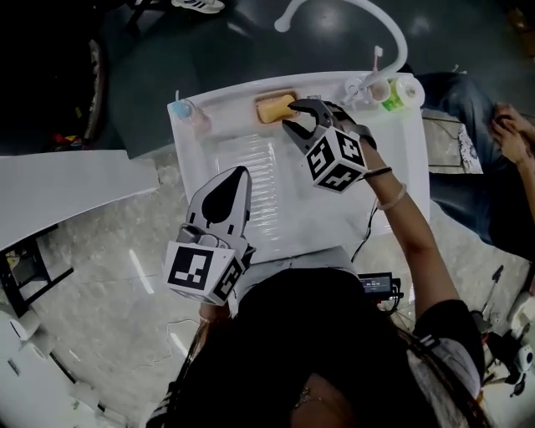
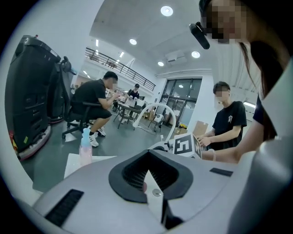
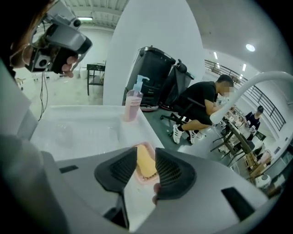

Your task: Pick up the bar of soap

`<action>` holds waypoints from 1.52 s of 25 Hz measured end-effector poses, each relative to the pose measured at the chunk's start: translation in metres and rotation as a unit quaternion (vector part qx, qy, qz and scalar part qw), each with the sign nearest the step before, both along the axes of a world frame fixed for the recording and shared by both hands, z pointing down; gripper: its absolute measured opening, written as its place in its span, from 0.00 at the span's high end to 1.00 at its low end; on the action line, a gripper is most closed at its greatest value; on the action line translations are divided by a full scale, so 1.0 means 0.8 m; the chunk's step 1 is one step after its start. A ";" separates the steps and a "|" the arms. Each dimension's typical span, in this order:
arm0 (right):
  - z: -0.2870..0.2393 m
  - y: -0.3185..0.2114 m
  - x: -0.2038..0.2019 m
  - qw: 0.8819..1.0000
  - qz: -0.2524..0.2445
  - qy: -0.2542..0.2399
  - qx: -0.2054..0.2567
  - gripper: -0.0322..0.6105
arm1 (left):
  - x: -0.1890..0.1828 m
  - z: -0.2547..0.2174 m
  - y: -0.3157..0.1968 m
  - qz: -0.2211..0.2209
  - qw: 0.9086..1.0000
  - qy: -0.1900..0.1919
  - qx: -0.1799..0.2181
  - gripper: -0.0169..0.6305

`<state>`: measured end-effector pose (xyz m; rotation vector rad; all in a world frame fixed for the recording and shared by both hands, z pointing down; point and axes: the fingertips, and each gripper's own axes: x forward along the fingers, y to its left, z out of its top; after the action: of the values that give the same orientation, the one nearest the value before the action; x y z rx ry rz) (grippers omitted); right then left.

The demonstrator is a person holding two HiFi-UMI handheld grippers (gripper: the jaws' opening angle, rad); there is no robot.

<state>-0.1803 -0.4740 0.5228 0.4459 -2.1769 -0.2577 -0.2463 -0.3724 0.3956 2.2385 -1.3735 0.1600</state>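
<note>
A yellow bar of soap (image 1: 274,109) lies in a pink dish (image 3: 139,177) on the back rim of a white sink (image 1: 209,159). My right gripper (image 1: 290,115) reaches over the rim with its jaws apart on either side of the soap (image 3: 145,163); I see no pad pressing on it. Lower, over the sink's front left, my left gripper (image 1: 241,174) has its jaws together and nothing between them; in its own view the left gripper (image 2: 149,154) points out across the room.
A pink pump bottle (image 1: 188,113) stands at the sink's back left corner. At the back right are a white arched faucet (image 1: 368,25) and a green-and-white bottle (image 1: 397,94). A white board (image 1: 67,188) lies to the left. A seated person (image 1: 493,142) is at the right.
</note>
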 end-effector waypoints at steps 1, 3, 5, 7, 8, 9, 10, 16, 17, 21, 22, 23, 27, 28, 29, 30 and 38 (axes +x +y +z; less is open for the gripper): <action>0.008 -0.003 -0.002 1.000 -0.005 0.012 0.001 0.78 | -0.004 0.006 -0.003 -0.002 1.000 -0.008 -0.002 0.98; 0.024 -0.011 -0.006 0.999 -0.014 0.036 -0.001 0.77 | -0.013 0.015 -0.011 -0.005 1.000 -0.016 -0.004 0.98; 0.037 -0.017 -0.010 0.998 -0.025 0.059 -0.005 0.75 | -0.019 0.021 -0.019 -0.006 1.000 -0.014 -0.005 0.98; 0.049 -0.021 -0.013 0.996 -0.032 0.079 -0.008 0.74 | -0.023 0.025 -0.024 -0.002 1.000 -0.011 -0.005 0.98; 0.054 -0.023 -0.013 0.996 -0.034 0.087 -0.009 0.74 | -0.024 0.027 -0.027 0.000 1.000 -0.011 -0.005 0.98; 0.058 -0.026 -0.014 0.995 -0.036 0.093 -0.010 0.73 | -0.025 0.029 -0.030 0.002 1.000 -0.011 -0.005 0.98; 0.061 -0.028 -0.015 0.994 -0.037 0.098 -0.012 0.73 | -0.026 0.030 -0.032 0.003 1.000 -0.010 -0.005 0.98; 0.091 -0.036 -0.013 0.986 -0.056 0.154 -0.024 0.70 | -0.032 0.042 -0.046 -0.001 1.000 0.006 -0.015 0.98; 0.095 -0.038 -0.011 0.984 -0.053 0.165 -0.027 0.70 | -0.034 0.044 -0.047 0.000 1.000 0.008 -0.017 0.98; 0.110 -0.027 -0.003 0.975 -0.061 0.207 -0.051 0.70 | -0.040 0.049 -0.050 0.002 1.000 0.009 -0.026 0.98; 0.111 -0.025 -0.004 0.973 -0.067 0.216 -0.049 0.70 | -0.042 0.050 -0.051 0.002 1.000 0.008 -0.026 0.98; 0.111 -0.026 -0.006 0.971 -0.072 0.226 -0.040 0.70 | -0.044 0.051 -0.053 0.001 1.000 0.008 -0.025 0.98; 0.107 -0.031 -0.015 0.959 -0.087 0.270 0.000 0.70 | -0.048 0.054 -0.051 -0.003 0.999 0.022 -0.029 0.98; 0.110 -0.032 -0.015 0.954 -0.094 0.285 0.002 0.70 | -0.049 0.054 -0.051 -0.004 0.999 0.028 -0.029 0.98; 0.114 -0.034 -0.015 0.949 -0.102 0.299 0.001 0.70 | -0.049 0.053 -0.050 -0.005 0.999 0.034 -0.029 0.98; 0.119 -0.034 -0.015 0.944 -0.110 0.310 -0.002 0.69 | -0.049 0.053 -0.049 -0.005 0.999 0.038 -0.029 0.98; 0.133 -0.043 -0.027 0.941 -0.125 0.313 -0.036 0.69 | -0.050 0.065 -0.040 0.004 0.998 0.041 -0.039 0.98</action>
<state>-0.2021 -0.5087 0.6294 0.0257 -1.6011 -0.3976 -0.2864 -0.4043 0.4476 2.1617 -1.2935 0.1205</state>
